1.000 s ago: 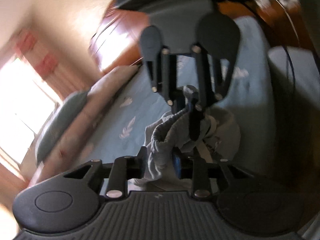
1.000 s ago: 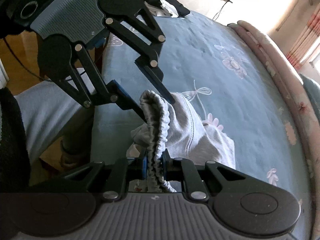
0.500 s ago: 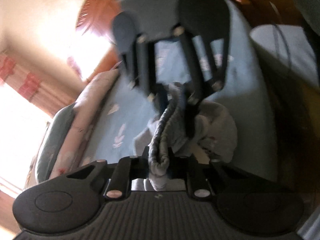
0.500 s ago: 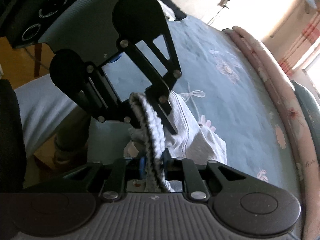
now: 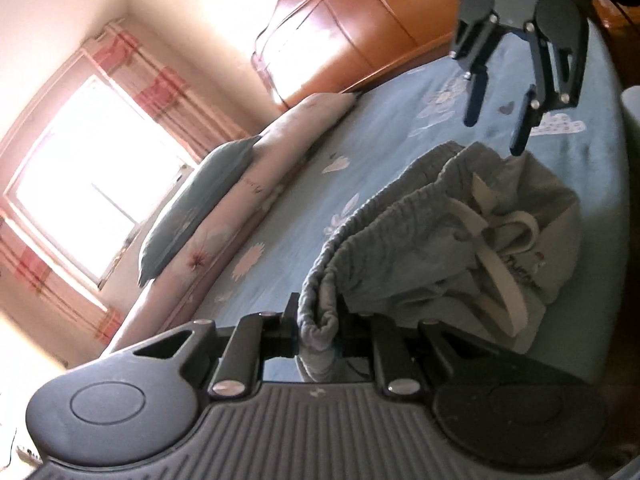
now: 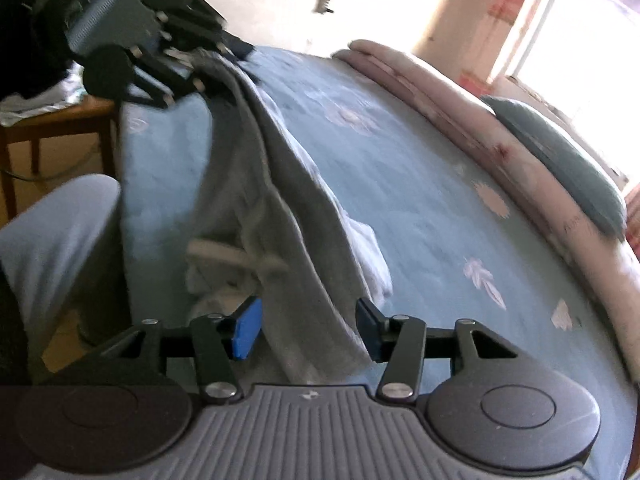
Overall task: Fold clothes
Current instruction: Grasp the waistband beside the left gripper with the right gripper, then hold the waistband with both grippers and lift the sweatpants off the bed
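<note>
Left gripper [image 5: 318, 326] is clamped narrow on the gathered waistband of the grey pants [image 5: 452, 240]; jaws pinch a thick roll of elastic, prob. because that seam gives the firmest hold for pulling the garment straight; the rest of the pants lies bunched on the blue bedsheet [image 5: 280, 216] w/ the pale drawstring [image 5: 500, 268] looped on top, near the bed's front edge.

Right gripper [image 6: 306, 330] has its jaws opening; wide gap now, blue pads stand clear of the cloth on both sides; grey fabric runs between them but isn't pressed, so that's a let-go, not a grip. In the left view the same gripper [image 5: 496, 136] hangs above the far end of the bundle, touching nothing.

From the right view the pants stretch in a long ridge from the left gripper [image 6: 208, 72] down toward the camera; looks like one end is held up so the cloth drapes out lengthwise.

Rolled pink quilt [image 6: 452, 96] and teal pillow [image 6: 560, 152] sit along the far side, well apart from the work; folding itself not yet begun, I'd say; still the straightening stage.
</note>
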The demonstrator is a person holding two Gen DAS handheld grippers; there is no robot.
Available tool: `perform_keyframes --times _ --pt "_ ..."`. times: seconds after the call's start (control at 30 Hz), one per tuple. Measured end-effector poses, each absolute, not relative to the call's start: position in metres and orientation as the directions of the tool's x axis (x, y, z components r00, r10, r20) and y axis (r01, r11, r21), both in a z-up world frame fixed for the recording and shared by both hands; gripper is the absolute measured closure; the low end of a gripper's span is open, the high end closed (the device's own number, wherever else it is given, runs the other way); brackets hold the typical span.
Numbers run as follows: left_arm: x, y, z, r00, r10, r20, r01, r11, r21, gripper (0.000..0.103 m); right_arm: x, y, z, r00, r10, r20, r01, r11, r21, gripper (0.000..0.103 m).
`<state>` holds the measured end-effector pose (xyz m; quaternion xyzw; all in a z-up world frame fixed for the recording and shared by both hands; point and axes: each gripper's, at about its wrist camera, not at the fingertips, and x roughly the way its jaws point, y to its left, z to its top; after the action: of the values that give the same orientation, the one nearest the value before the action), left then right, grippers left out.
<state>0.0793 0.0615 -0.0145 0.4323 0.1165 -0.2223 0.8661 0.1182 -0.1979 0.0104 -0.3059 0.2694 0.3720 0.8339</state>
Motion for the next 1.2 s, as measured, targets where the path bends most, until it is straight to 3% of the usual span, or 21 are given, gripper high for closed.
perform_keyframes --times 0.13,0.33,0.77,0.97,1.2 --pt "0.077 0.073 -0.013 0.878 -0.271 -0.394 0.477 0.552 0.684 0.088 0.139 -0.206 0.001 0.583 0.457 -0.672 -0.766 0.584 -0.267 0.043" --pt "0.092 0.109 -0.022 0.880 -0.172 -0.442 0.437 0.660 0.612 0.088 0.172 -0.224 -0.013 0.504 0.562 -0.656 -0.752 0.660 -0.013 0.042" --pt "0.126 0.168 -0.059 0.826 -0.084 -0.558 0.392 0.797 0.459 0.088 0.215 -0.195 -0.039 0.315 0.733 -0.603 -0.754 0.579 0.310 0.037" --pt "0.140 0.171 -0.069 0.813 -0.091 -0.575 0.398 0.809 0.433 0.088 0.222 -0.186 -0.057 0.269 0.752 -0.601 -0.732 0.566 0.381 0.031" --pt "0.148 0.173 -0.076 0.801 -0.075 -0.594 0.395 0.812 0.429 0.087 0.213 -0.185 -0.048 0.266 0.787 -0.556 -0.748 0.532 0.395 0.031"
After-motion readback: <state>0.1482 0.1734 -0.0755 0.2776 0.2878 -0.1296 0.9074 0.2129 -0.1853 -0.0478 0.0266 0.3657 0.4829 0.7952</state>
